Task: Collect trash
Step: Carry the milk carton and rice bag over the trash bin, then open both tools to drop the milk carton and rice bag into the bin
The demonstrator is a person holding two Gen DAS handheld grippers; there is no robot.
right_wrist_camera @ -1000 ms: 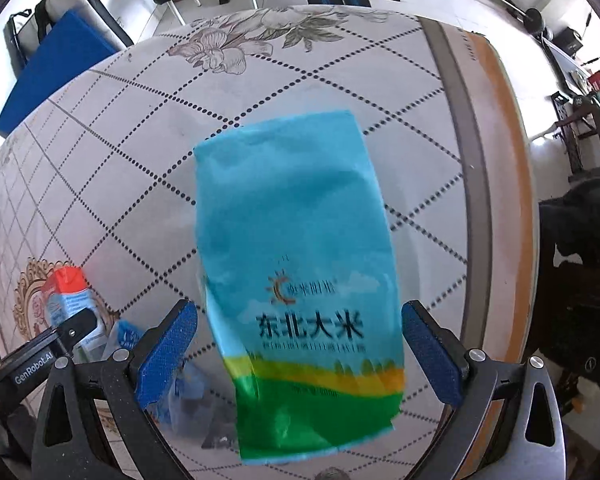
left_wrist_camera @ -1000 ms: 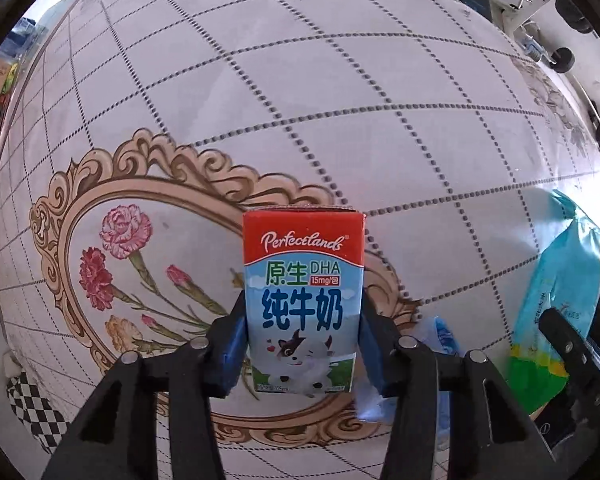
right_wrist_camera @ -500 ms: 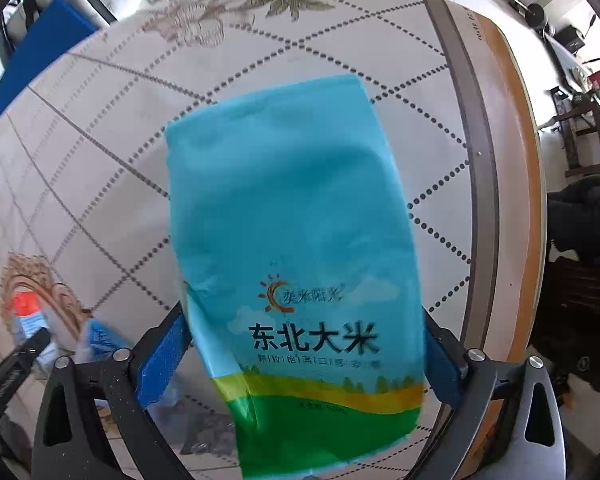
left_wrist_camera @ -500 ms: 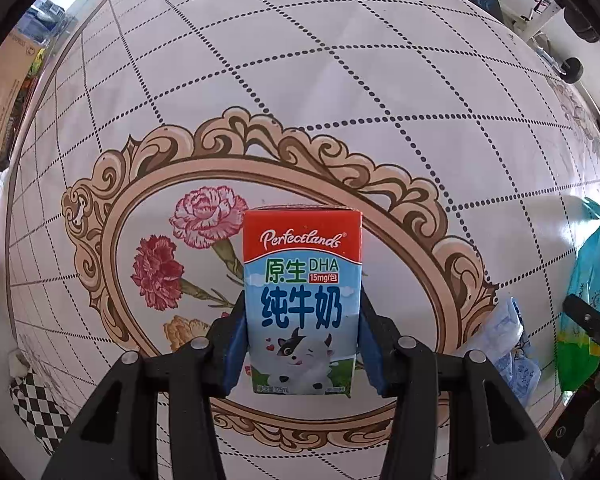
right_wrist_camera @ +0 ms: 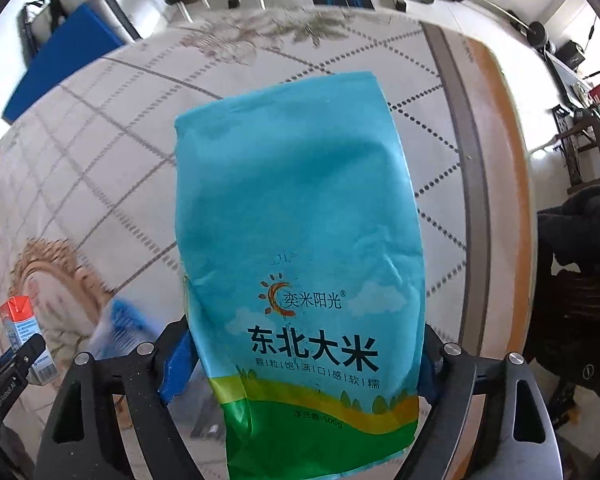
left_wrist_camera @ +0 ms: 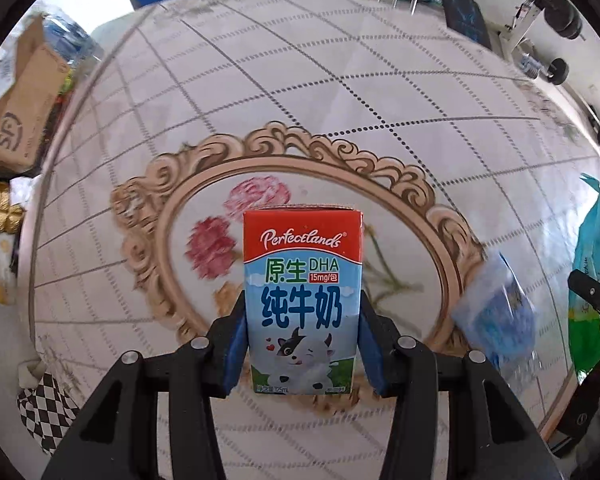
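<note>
Both views look steeply down along their own fingers onto the patterned tabletop (left_wrist_camera: 380,92). The left wrist view sits close behind a milk carton (left_wrist_camera: 302,300) that fills its lower centre; the right wrist view sits close behind a blue rice bag (right_wrist_camera: 300,248). Each view catches the other's object at its edge, the carton at lower left in the right view, the bag at far right in the left. Both also share the ornate oval frame motif (left_wrist_camera: 340,152).
</note>
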